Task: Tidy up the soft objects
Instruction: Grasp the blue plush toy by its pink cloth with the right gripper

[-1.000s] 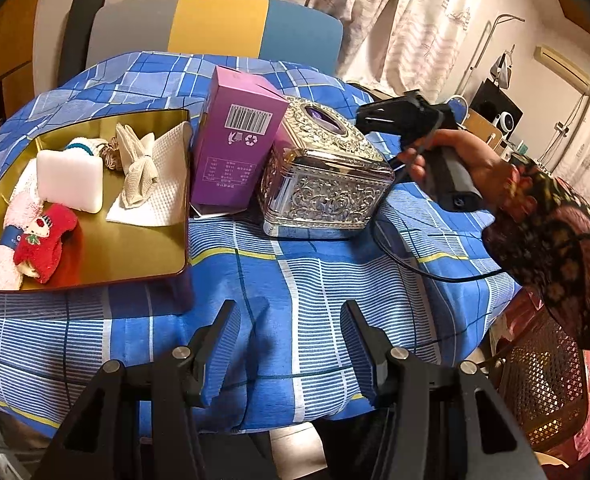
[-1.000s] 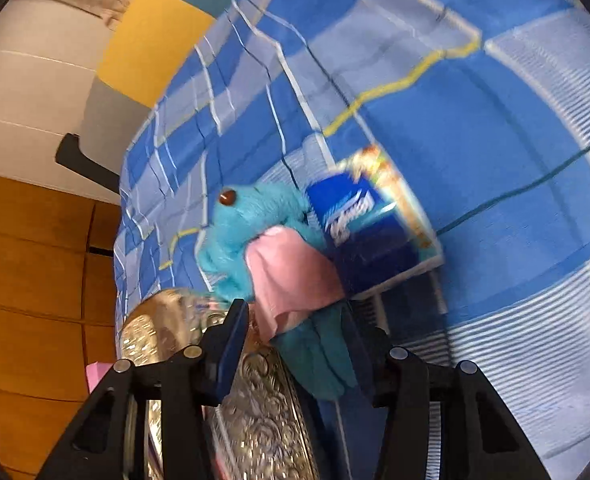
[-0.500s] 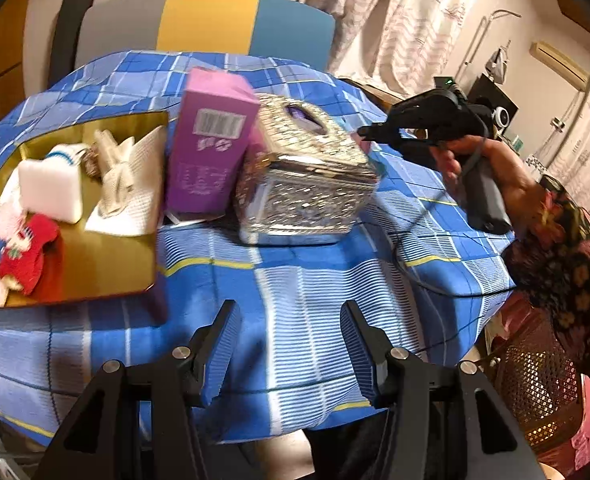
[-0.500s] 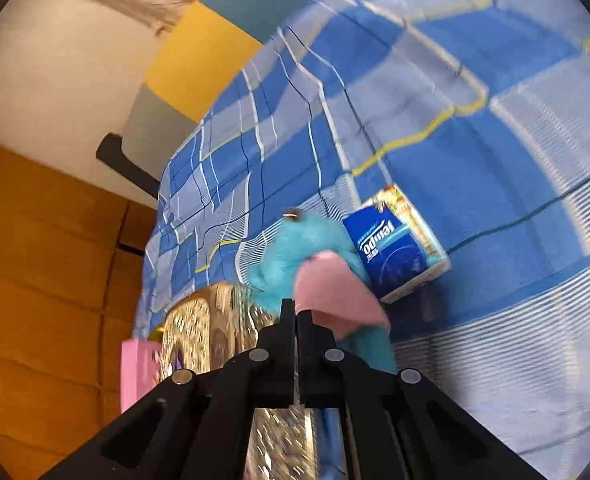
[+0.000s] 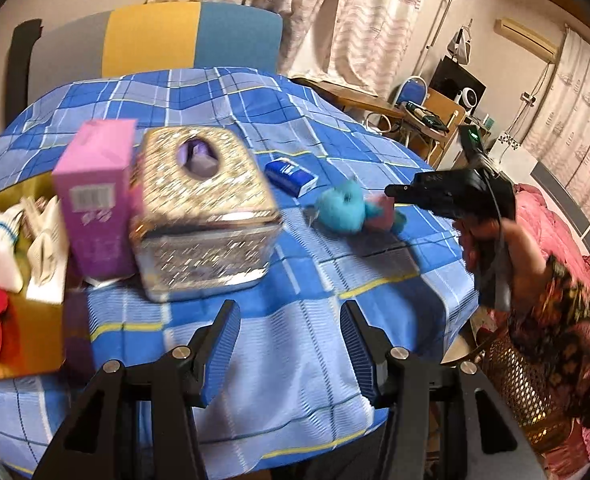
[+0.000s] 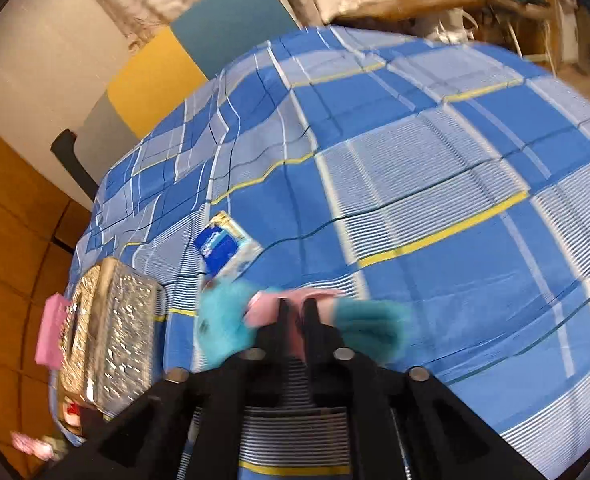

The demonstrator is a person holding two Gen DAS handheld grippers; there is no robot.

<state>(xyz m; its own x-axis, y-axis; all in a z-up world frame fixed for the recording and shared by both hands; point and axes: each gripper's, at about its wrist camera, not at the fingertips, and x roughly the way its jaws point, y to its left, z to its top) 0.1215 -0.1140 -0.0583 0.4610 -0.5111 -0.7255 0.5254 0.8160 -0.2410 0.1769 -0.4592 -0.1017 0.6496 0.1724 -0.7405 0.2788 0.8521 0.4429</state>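
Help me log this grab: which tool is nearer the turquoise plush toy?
Right. The right tool is closed on the plush toy at its pink part. The left tool hangs open and empty over the table's near edge, well short of the toy.

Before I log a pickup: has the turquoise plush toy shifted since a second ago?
Yes. The turquoise plush toy has come away from the tissue pack it touched.

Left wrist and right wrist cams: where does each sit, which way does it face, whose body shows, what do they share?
Left wrist: on the left hand-held gripper, facing across the table; shows the person's right hand holding the right hand-held gripper.
Right wrist: on the right hand-held gripper, looking down at the plush; no body.
Shared: plush, tissue pack, silver box.
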